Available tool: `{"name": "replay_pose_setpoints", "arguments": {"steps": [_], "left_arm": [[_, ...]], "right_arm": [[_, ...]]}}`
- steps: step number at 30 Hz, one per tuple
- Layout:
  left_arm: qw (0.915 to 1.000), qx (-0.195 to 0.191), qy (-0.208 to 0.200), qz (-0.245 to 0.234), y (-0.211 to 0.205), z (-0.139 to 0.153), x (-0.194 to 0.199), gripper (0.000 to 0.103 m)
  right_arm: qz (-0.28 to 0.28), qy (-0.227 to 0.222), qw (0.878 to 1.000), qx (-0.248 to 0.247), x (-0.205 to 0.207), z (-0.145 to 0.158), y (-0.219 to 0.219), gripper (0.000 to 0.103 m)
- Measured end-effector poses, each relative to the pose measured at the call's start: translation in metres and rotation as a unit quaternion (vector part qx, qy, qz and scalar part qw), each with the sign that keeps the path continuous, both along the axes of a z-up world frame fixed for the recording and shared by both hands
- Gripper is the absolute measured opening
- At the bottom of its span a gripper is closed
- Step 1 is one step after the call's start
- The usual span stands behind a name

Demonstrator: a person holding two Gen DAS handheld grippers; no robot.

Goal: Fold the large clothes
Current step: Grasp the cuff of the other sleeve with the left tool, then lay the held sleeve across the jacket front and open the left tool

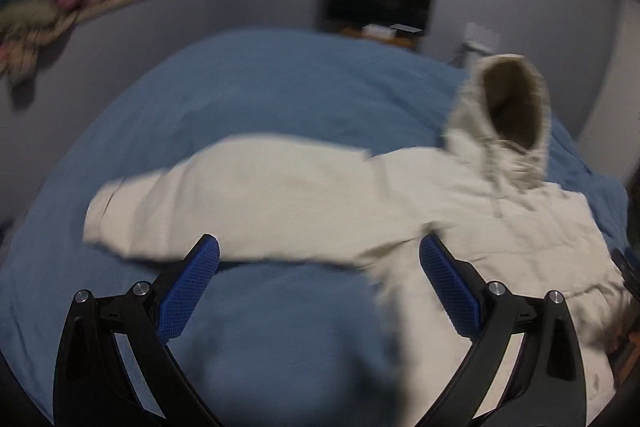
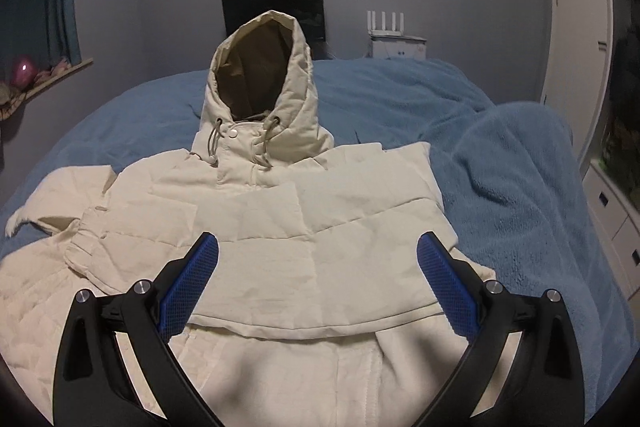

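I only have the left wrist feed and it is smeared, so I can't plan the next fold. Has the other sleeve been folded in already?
Observer: Yes. In the right wrist view one sleeve lies folded across the chest of the cream jacket.
Operator: And the right gripper, holding anything?
Observer: No. The right gripper is open over the jacket's lower front, with nothing between its fingers.
Operator: Is the hood flat?
Observer: No, the hood stands up with its opening facing the camera.
Operator: What's off to the jacket's right?
Observer: A bunched fold of the blue blanket beside it.
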State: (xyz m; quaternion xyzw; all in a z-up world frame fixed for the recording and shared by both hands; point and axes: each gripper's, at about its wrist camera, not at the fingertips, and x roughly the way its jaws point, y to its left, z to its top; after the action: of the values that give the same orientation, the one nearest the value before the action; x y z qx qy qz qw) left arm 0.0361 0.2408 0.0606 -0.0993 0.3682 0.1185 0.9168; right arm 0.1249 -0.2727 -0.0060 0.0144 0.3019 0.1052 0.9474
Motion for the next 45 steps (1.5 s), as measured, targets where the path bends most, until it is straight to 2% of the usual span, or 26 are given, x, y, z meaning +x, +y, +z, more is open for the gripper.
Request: {"name": "replay_pose_setpoints", "arguments": {"steps": [3,7,8,11,15,17,20,23,27,29,32,34,36,38,45], "left_arm": [[0.9988,-0.033,0.026,0.026,0.033,-0.024,-0.002,0.096],[0.9963,-0.029,0.058,0.056,0.059,-0.056,0.0,0.096],[0.9957,-0.041,0.057,0.061,0.064,-0.061,0.0,0.096],[0.9908,-0.114,0.033,0.065,0.085,-0.074,-0.005,0.096],[0.979,-0.188,0.001,0.079,0.109,-0.083,-0.009,0.096],[0.9683,-0.233,-0.007,0.09,0.121,-0.091,-0.006,0.096],[0.9565,-0.269,-0.002,0.114,0.135,-0.104,0.0,0.096],[0.9493,-0.285,0.011,0.131,0.146,-0.117,0.01,0.096],[0.9552,-0.257,0.011,0.146,0.155,-0.114,0.022,0.096],[0.9603,-0.23,0.007,0.157,0.157,-0.107,0.028,0.091],[0.9651,-0.201,0.01,0.167,0.162,-0.097,0.033,0.063],[0.9685,-0.172,0.019,0.179,0.165,-0.091,0.036,0.024],[0.9701,-0.159,0.018,0.182,0.168,-0.084,0.035,0.019],[0.9717,-0.152,-0.005,0.181,0.169,-0.068,0.029,0.016],[0.9863,-0.09,-0.066,0.122,0.136,0.007,0.027,0.013]], "right_arm": [[0.002,0.0,1.0,-0.011,0.0,0.0,0.004,0.096],[-0.006,0.005,1.0,-0.015,0.001,-0.003,0.003,0.096],[-0.008,0.006,1.0,-0.013,0.001,-0.003,0.002,0.096],[-0.015,0.006,1.0,-0.006,0.002,-0.003,-0.001,0.096],[-0.018,0.013,1.0,0.002,0.004,-0.002,-0.002,0.096],[-0.013,0.012,1.0,0.012,0.005,0.001,-0.001,0.096],[-0.006,0.006,1.0,0.023,0.004,0.005,0.001,0.096],[0.0,0.005,1.0,0.021,0.003,0.005,0.003,0.096],[0.003,0.004,1.0,0.024,0.0,0.006,0.003,0.096],[0.002,0.004,1.0,0.028,0.0,0.006,0.001,0.096],[0.002,0.008,1.0,0.029,0.001,0.005,0.001,0.096],[0.002,0.009,1.0,0.029,0.002,0.004,0.002,0.096],[0.003,0.009,1.0,0.026,0.001,0.004,0.002,0.096],[0.003,0.007,1.0,0.028,0.001,0.005,0.002,0.096],[0.006,0.002,1.0,0.022,-0.002,0.005,0.004,0.096]]}}
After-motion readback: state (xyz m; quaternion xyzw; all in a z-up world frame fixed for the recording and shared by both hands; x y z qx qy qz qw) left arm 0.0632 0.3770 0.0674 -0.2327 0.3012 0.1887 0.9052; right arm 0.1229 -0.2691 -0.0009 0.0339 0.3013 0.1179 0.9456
